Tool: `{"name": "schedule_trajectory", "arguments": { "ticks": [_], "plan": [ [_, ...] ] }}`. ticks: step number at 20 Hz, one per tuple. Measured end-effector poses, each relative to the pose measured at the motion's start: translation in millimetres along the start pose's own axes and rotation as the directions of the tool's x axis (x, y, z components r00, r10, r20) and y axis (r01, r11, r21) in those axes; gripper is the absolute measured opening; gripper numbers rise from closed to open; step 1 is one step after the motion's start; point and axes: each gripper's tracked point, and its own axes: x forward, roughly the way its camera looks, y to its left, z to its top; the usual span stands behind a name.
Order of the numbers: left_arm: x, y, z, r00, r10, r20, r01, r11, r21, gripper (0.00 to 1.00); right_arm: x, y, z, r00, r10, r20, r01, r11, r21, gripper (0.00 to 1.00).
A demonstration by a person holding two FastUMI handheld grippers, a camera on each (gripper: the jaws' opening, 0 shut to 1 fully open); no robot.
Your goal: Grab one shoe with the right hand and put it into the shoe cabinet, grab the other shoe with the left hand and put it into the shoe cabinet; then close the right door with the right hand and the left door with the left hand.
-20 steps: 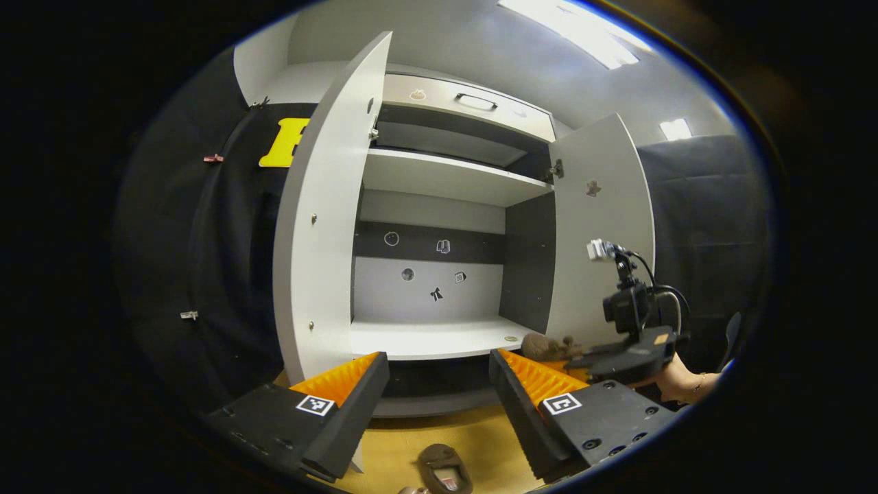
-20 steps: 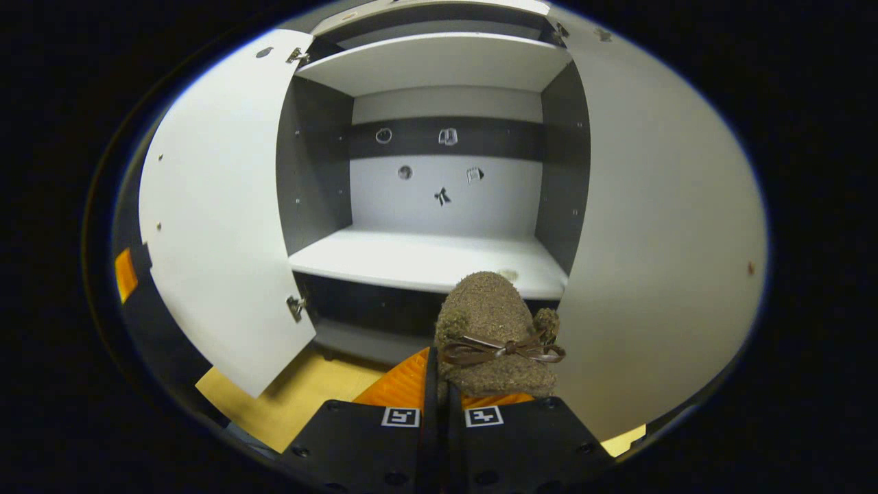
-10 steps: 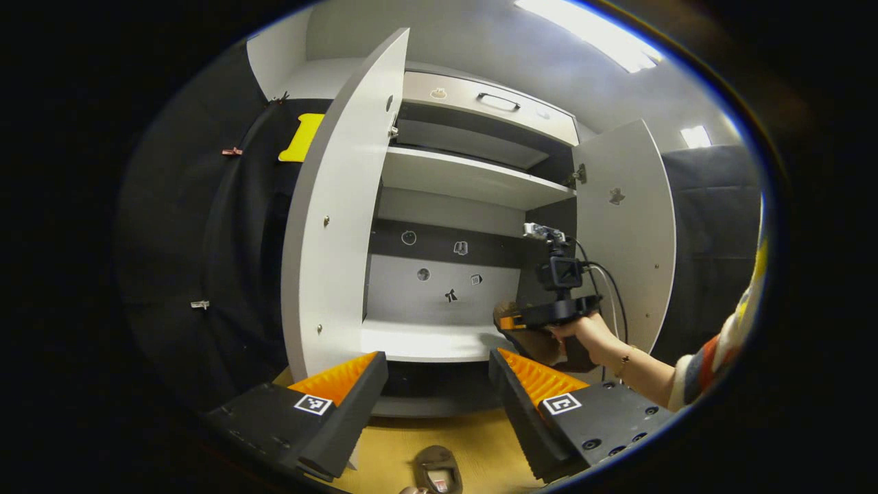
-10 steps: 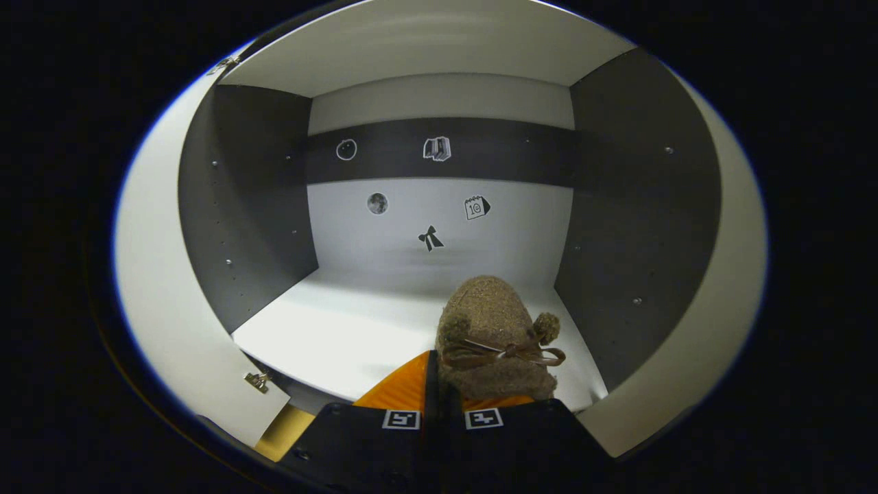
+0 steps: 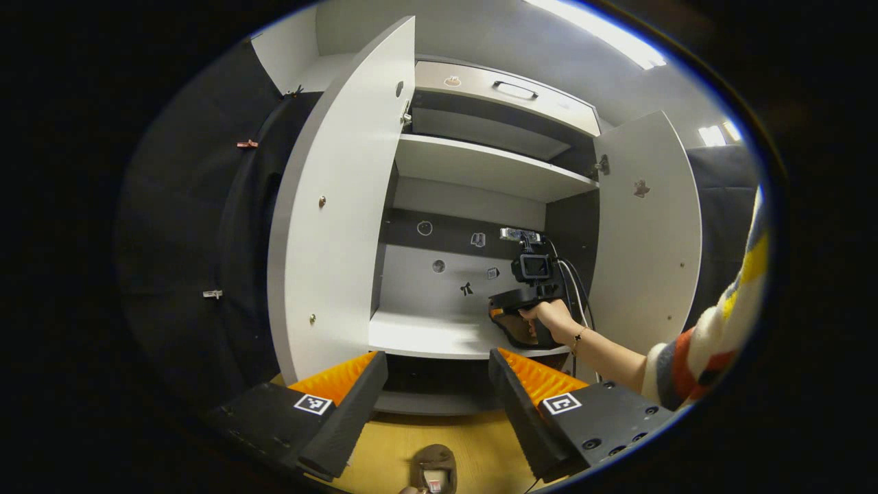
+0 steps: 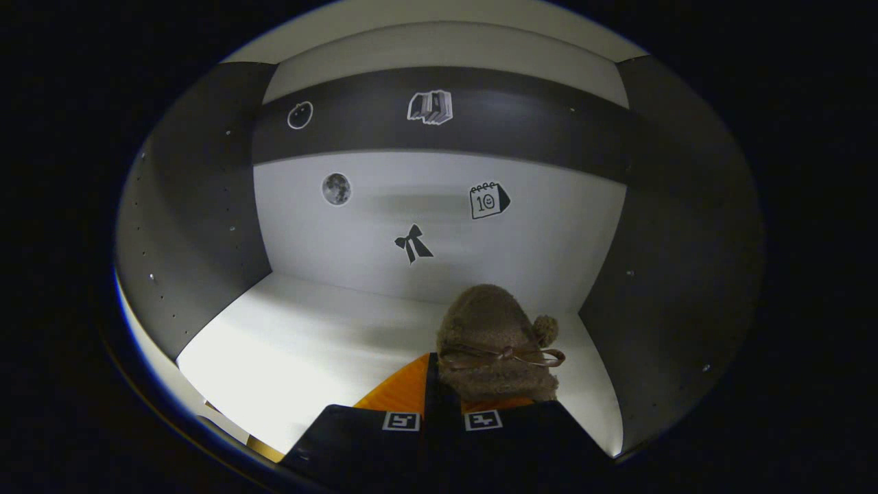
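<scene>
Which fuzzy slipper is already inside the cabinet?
The brown slipper with the ribbon bow, clamped in the right gripper over the cabinet's white shelf. The other slipper lies on the wooden floor below the open left gripper.

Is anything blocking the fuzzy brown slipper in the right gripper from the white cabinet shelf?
Nothing visible. The right gripper holds the fuzzy brown slipper with the ribbon bow over the bare white cabinet shelf, toward its right side near the dark side panel. Both doors stand open.
</scene>
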Motion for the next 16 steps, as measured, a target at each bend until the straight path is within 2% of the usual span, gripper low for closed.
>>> {"name": "schedule_trajectory", "arguments": {
  "ticks": [6,7,8,10,11,12,13,16],
  "plan": [
    [-3,5,-8,0.999,0.027,-0.022,-0.027,1.000,0.003,0.95,16,5,-12,0.998,0.007,-0.055,-0.006,1.000,0.020,0.10],
    [-5,5,-7,0.999,0.030,-0.017,-0.030,1.000,0.001,0.95,15,8,-16,0.997,0.026,-0.069,-0.025,0.999,0.023,0.18],
    [-7,5,-5,1.000,0.029,-0.010,-0.029,1.000,-0.001,0.95,13,11,-14,0.997,0.042,-0.066,-0.040,0.999,0.027,0.21],
    [-10,3,-1,1.000,0.029,0.004,-0.029,1.000,0.002,0.95,2,17,-7,0.998,0.054,-0.045,-0.052,0.998,0.033,0.42],
    [-12,4,0,0.999,0.032,0.005,-0.032,0.999,0.009,0.95,-4,19,-4,0.998,0.056,-0.035,-0.055,0.998,0.033,0.59],
    [-14,3,1,0.999,0.034,0.005,-0.035,0.999,0.017,0.95,-11,21,-5,0.998,0.060,-0.030,-0.059,0.998,0.031,0.63],
    [-16,3,1,0.999,0.032,0.005,-0.032,0.999,0.023,0.95,-19,22,-6,0.998,0.062,-0.027,-0.062,0.998,0.026,0.74],
    [-21,1,5,1.000,0.008,0.011,-0.009,1.000,0.023,0.95,-45,18,-2,0.998,0.059,0.017,-0.059,0.998,0.022,0.91]
  ]
}}
